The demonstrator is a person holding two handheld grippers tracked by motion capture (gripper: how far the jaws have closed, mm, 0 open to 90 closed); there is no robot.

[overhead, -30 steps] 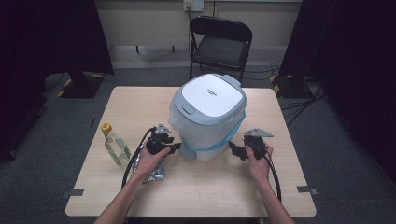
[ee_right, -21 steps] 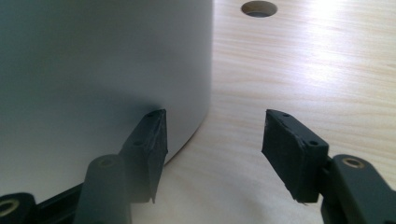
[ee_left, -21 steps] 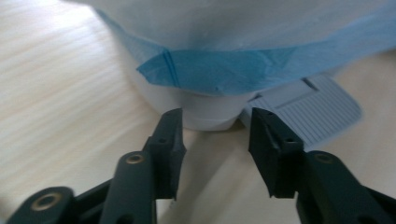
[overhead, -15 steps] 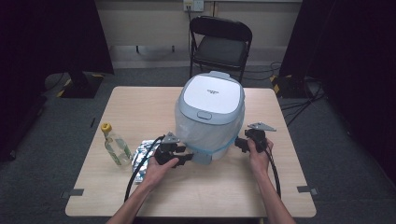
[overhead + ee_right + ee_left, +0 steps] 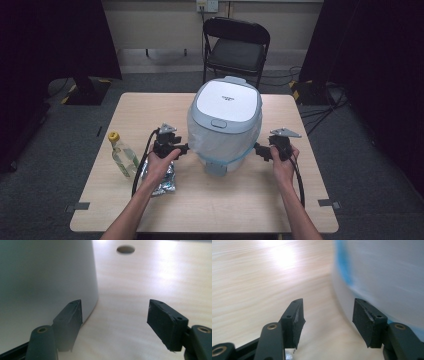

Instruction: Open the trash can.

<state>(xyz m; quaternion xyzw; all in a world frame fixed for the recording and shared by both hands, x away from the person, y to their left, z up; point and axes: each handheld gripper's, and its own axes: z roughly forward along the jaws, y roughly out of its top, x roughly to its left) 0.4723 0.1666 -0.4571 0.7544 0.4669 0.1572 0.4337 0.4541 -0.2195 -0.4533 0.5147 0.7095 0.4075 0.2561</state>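
A white and pale blue rice cooker with its lid down stands mid-table, a blue band round its lower body. My left gripper is at its left flank, my right gripper at its right flank. In the left gripper view my left gripper is open over bare wood, and the cooker wall lies just outside its right jaw. My right gripper is open too, its left jaw against the cooker wall. Both pairs of jaws have just been opening, with nothing between them.
An oil bottle with a yellow cap stands near the table's left edge. A foil packet lies under the left wrist. The table has a cable hole. Behind the table stands a black folding chair.
The cooker has swung from leaning left to facing the person. The left hand went in under its front, then drew back to the left flank. The right hand stayed close by.
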